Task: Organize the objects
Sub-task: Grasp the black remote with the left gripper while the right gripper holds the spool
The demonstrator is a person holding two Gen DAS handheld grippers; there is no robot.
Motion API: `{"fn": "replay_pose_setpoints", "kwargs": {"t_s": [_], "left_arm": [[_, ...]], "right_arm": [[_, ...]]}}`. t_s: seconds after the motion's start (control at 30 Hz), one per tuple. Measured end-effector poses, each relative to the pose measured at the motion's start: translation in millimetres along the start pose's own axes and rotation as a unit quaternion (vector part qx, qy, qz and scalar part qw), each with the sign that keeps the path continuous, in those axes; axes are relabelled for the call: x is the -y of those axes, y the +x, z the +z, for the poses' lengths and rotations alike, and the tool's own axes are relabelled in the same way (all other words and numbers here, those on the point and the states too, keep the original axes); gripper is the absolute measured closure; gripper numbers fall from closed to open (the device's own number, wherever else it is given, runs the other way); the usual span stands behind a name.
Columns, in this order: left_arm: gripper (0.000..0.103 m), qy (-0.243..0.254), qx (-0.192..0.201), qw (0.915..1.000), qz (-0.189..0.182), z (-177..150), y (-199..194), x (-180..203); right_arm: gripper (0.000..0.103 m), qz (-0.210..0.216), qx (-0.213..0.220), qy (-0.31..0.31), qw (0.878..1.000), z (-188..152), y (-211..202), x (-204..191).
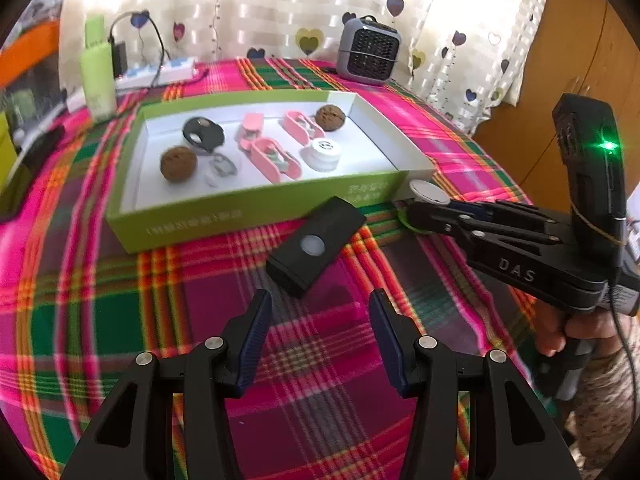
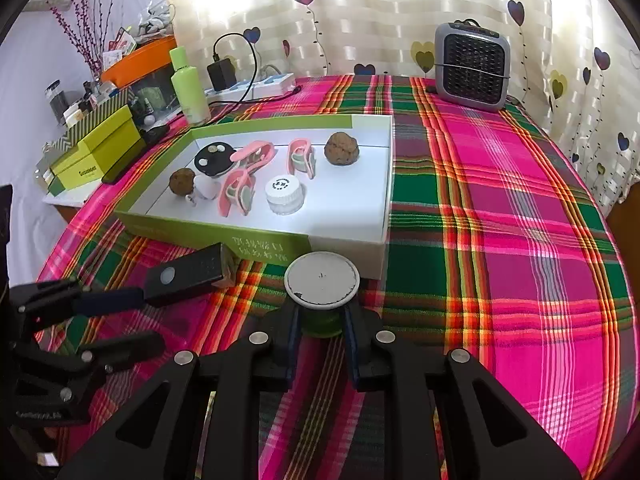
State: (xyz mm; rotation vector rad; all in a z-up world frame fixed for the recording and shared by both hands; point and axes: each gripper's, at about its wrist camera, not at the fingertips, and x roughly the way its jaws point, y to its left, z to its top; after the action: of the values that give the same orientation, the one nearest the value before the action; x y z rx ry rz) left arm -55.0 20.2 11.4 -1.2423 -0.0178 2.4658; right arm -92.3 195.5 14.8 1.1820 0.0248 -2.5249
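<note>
A person is working over a table covered in a bright pink, green and orange plaid cloth [image 2: 500, 208], holding a two-finger gripper in each hand. The right gripper [image 2: 322, 320] is clamping its narrow jaws on the green body of a small round container with a flat white lid [image 2: 321, 278], which is sitting on the cloth just in front of a shallow green cardboard tray with a white inside [image 2: 384, 208]. The tray is already holding two brown walnuts, pink plastic clips, a white screw cap and a black disc. The left gripper [image 1: 316, 336] is hovering half open and empty, pointing at a black rectangular device with a round white button [image 1: 316, 245] lying near the tray's front wall. The container is looking light, stiff and smooth, so gripping below the lid's overhang should be keeping it from slipping. The black device seems rigid and light; taking it across its narrow sides looks best.
</note>
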Motion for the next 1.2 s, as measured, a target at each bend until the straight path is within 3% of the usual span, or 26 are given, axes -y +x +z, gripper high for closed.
{"fn": "replay_pose_setpoints", "kwargs": {"t_s": [0.1,0.23,0.9,1.1,1.2], "left_arm": [[0.054,0.002,0.002,1.0,-0.001,1,1,-1],[0.054,0.022,0.006,0.9994,0.024,4,4,2],[0.053,0.024,-0.01,0.9989,-0.039,16,21,9],[0.053,0.021,-0.006,0.9994,-0.028,21,22,8],[0.053,0.032,-0.008,0.9993,-0.017,27,27,10]], "right_arm": [[0.084,-0.001,-0.002,-0.002,1.0,-2,-1,0],[0.084,-0.002,-0.005,-0.004,1.0,-4,-3,2],[0.083,0.003,-0.017,-0.002,1.0,-9,-4,7],[0.083,0.002,-0.018,-0.013,1.0,-11,-6,6],[0.075,-0.001,-0.015,-0.009,1.0,-12,-8,9]]}}
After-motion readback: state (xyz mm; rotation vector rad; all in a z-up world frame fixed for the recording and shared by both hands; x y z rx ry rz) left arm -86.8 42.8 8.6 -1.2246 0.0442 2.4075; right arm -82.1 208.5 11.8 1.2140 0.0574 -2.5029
